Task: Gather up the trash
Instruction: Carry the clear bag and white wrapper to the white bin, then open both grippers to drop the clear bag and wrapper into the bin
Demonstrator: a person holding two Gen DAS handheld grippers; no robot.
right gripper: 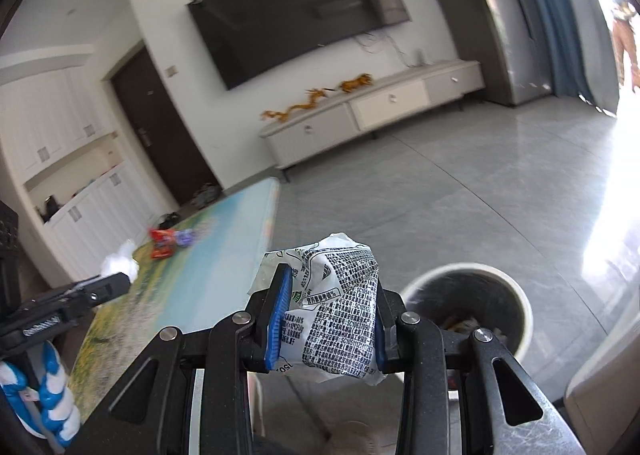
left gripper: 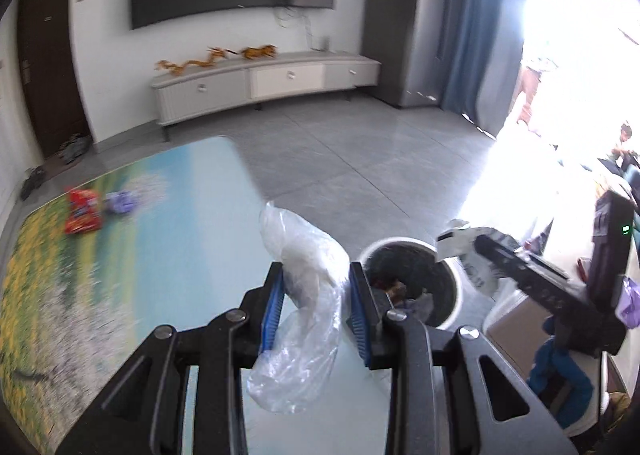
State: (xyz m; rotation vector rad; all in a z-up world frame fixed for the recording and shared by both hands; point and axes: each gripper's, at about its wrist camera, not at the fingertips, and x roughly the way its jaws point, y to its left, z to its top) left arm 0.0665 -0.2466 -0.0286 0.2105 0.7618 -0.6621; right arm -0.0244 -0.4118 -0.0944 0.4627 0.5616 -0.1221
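My left gripper (left gripper: pixel 316 275) is shut on a crumpled clear plastic bag (left gripper: pixel 304 295), held above the table's right edge beside the white trash bin (left gripper: pixel 452 279). My right gripper (right gripper: pixel 330 283) is shut on a crumpled white printed wrapper (right gripper: pixel 340 303), just left of the bin (right gripper: pixel 520 303), which holds some trash. The right gripper with its wrapper (left gripper: pixel 460 239) shows in the left wrist view, over the bin's right side. A red snack packet (left gripper: pixel 84 211) and a purple wrapper (left gripper: pixel 120 202) lie at the table's far left; both show in the right wrist view (right gripper: pixel 162 241).
The table (left gripper: pixel 180 223) has a landscape-print top. The bin stands on the grey tiled floor (left gripper: pixel 340 159) off the table's right edge. A TV cabinet (left gripper: pixel 264 83) stands against the far wall. Cardboard boxes (left gripper: pixel 516 319) sit to the bin's right.
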